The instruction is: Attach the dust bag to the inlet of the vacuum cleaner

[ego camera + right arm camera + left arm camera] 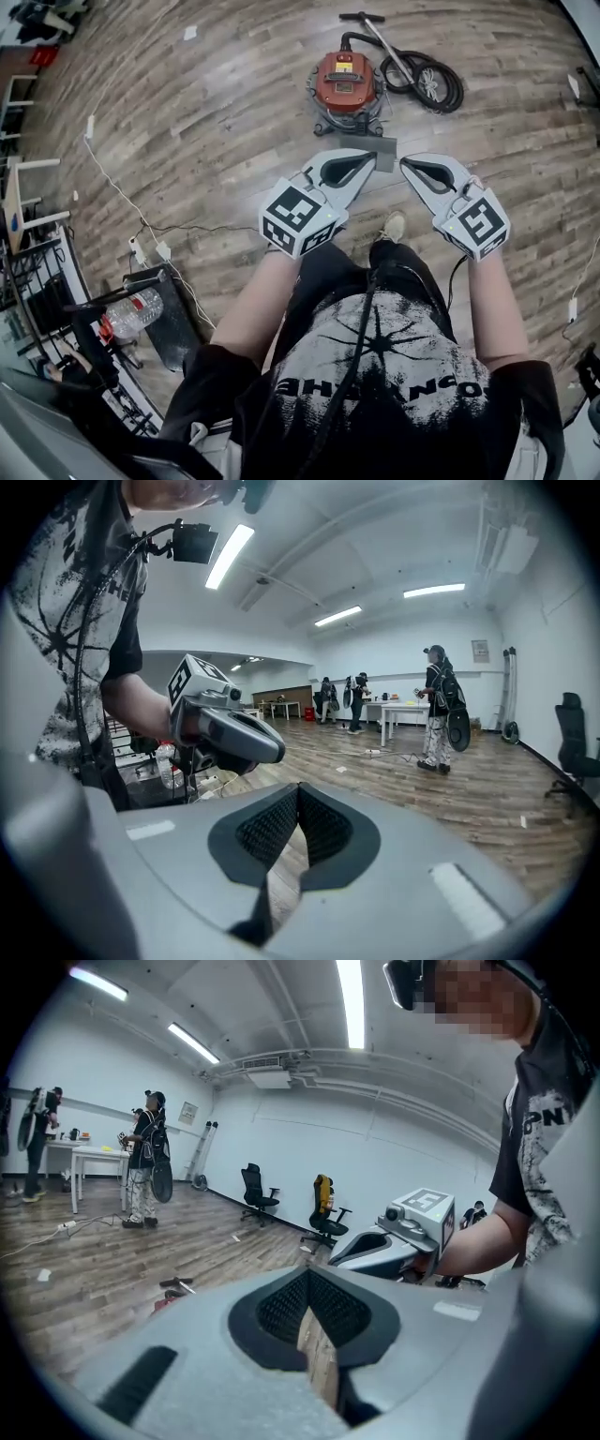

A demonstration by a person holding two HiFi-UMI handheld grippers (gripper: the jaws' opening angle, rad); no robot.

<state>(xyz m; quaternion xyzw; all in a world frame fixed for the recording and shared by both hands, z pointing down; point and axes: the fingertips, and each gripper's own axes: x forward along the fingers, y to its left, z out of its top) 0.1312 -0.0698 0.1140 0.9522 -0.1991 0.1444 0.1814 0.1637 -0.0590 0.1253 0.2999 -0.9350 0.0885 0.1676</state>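
While both are shut tight on nothing, the two tools, left tool (pixel 367 158) and right tool (pixel 407 165), hang with tips near each other over the wood floor (pixel 216 122), where one flat grey bag (pixel 386 148) lies just before one red vacuum (pixel 345 84) with one black hose (pixel 457 94) coiled beside it.

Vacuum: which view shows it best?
Head view: it shows the whole red vacuum and its hose from above. Left gripper view shows only a red sliver, likely the vacuum, low at left. Right gripper view doesn't show it.
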